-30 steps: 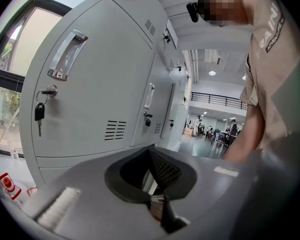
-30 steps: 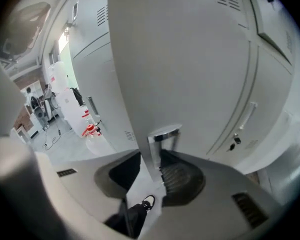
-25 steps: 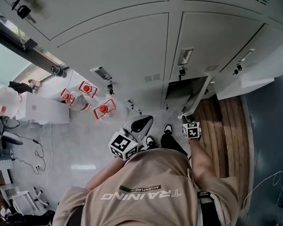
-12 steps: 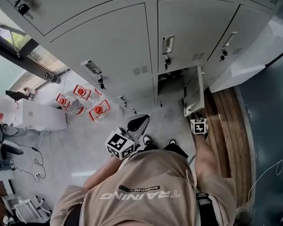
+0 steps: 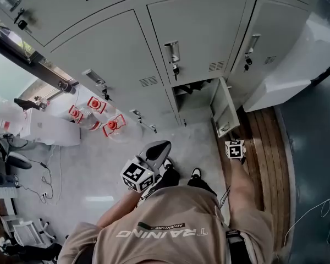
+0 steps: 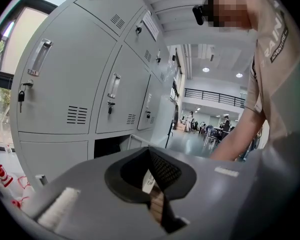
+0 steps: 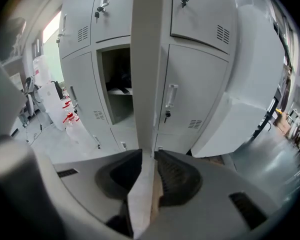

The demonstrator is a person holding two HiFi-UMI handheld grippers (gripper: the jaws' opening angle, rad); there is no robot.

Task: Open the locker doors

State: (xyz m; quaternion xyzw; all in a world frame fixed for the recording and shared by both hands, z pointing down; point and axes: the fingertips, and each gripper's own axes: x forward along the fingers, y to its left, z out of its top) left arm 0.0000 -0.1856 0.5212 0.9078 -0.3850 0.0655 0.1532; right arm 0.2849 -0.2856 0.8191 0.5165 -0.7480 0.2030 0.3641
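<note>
Right gripper point(image 7: 151, 158) clamped on the free edge of the low locker door point(image 5: 224, 112); the door stands open, right of its dark compartment. Left gripper point(image 6: 151, 170) jaws together, empty, apart from lockers.

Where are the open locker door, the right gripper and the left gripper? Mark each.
open locker door point(image 5: 224, 110), head view, middle of its panel.
right gripper point(image 7: 149, 156), right gripper view, jaws clamping the door's edge.
left gripper point(image 6: 150, 153), left gripper view, shut jaw tips.
</note>
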